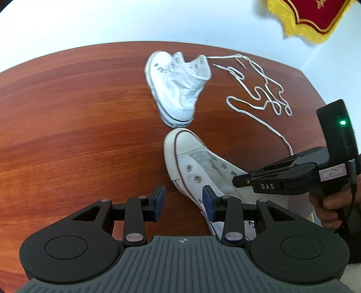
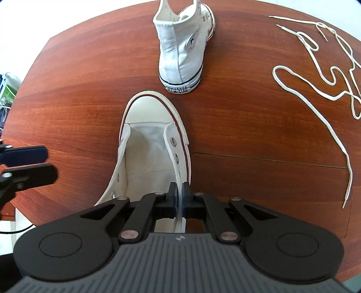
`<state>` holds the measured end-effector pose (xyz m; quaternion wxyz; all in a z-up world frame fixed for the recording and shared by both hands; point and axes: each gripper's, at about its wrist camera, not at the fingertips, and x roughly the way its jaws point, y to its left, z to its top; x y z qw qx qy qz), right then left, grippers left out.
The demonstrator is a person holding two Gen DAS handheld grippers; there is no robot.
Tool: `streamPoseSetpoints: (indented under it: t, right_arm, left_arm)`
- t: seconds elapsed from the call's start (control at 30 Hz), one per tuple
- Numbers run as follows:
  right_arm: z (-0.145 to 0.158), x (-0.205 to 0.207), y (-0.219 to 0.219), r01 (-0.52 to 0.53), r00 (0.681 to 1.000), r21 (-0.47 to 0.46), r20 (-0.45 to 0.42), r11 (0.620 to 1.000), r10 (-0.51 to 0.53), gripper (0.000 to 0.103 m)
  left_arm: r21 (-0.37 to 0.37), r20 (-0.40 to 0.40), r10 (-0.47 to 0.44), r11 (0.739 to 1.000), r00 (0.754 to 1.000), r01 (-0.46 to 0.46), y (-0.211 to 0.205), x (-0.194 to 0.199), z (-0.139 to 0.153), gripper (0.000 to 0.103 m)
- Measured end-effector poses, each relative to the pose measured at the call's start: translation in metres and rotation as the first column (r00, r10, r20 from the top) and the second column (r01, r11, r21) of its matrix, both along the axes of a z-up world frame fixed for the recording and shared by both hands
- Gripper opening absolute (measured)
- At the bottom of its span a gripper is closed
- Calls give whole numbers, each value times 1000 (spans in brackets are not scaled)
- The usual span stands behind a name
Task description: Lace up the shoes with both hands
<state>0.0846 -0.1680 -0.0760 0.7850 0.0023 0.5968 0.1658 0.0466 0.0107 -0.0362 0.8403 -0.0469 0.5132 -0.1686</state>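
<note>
Closest in the right wrist view, the right tool [image 2: 179, 198] is clenched on the right-hand eyelet flap of the near white canvas high-top shoe [image 2: 146, 144], the thin white edge pinched between its blue pads. This shoe has no lace and lies on the reddish-brown wooden desk [image 2: 79, 101] with its rubber toe cap pointing away. In the left wrist view, the left tool [image 1: 183, 204] hangs released, its jaws apart over the desk and the shoe's side, with one blue pad [image 1: 208, 205] in front of the canvas; whether it touches cannot be told. Just past the toe cap stands the second white canvas high-top shoe [image 2: 182, 49], heel nearest. Loose white shoelaces [image 2: 315, 74] lie tangled on the desk to the right of both shoes. A red pennant with a yellow fringe [image 1: 315, 15] hangs on the wall beyond.
</note>
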Motion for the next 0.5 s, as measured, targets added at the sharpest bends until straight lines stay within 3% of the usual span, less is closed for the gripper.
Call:
streamPoseSetpoints:
  t: [0.27, 0.5]
  right_arm:
    - [19, -10, 4, -103, 993, 41, 68, 994, 101, 10]
    - [35, -12, -19, -84, 991, 74, 113, 994, 75, 16]
  left_arm:
    - [17, -15, 0, 1000, 1000, 0, -17, 4, -6, 39]
    - [22, -26, 14, 1000, 1000, -14, -25, 6, -7, 43]
